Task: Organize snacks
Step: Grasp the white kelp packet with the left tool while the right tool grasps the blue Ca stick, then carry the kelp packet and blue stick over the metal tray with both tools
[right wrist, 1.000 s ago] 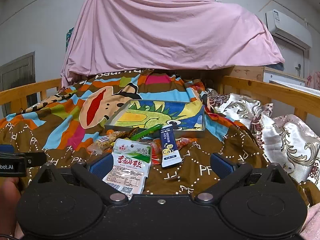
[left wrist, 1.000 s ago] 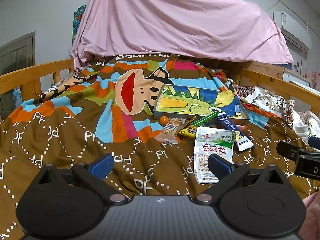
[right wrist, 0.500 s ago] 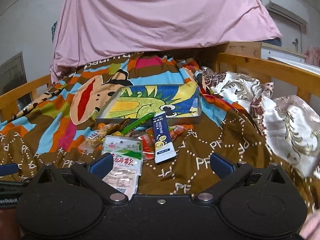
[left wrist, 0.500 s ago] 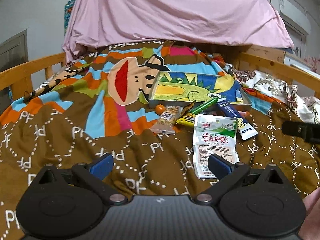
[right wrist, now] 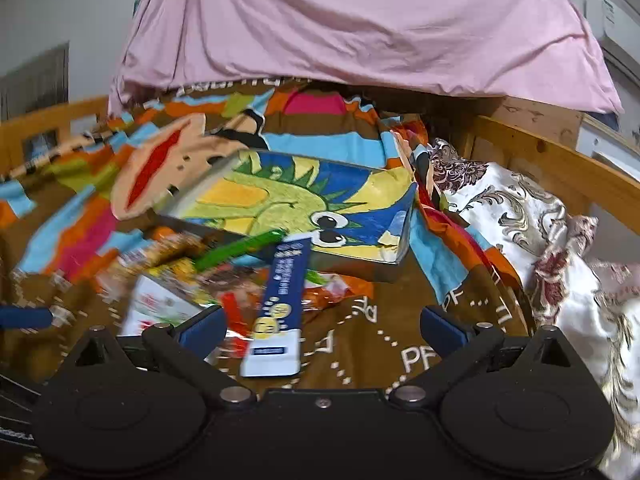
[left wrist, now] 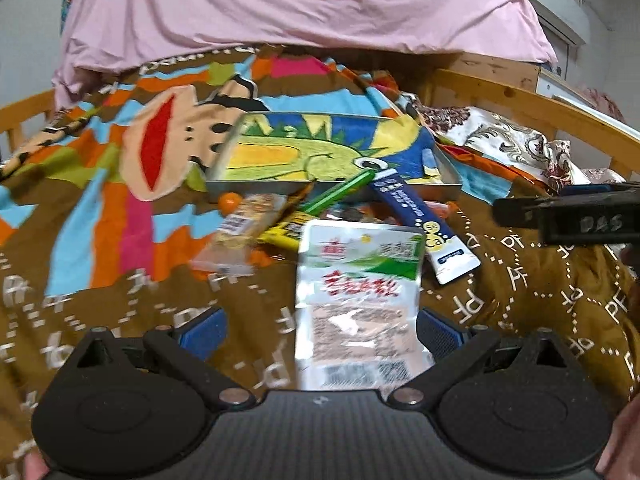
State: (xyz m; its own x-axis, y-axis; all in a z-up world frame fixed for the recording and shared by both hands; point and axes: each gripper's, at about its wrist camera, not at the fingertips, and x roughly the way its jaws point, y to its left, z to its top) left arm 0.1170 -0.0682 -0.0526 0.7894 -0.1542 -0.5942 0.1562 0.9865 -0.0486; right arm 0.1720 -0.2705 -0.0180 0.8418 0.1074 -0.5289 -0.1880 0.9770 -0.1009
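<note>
Home bedroom: wooden-railed bed (left wrist: 532,110), cartoon blanket (left wrist: 120,216).

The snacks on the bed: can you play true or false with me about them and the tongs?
1. Both tongs are open and hold nothing. True: the left tongs and right tongs grip nothing.
2. The white and green packet lies inside the tin tray. False: it lies on the brown blanket, nearer than the tray.
3. The blue stick packet lies between the right tongs' fingers. True.
4. The tray is full of snacks. False: its painted bottom shows bare; only the green stick leans over its front rim.
5. A small orange ball sits by the tray's front left corner. True.
</note>
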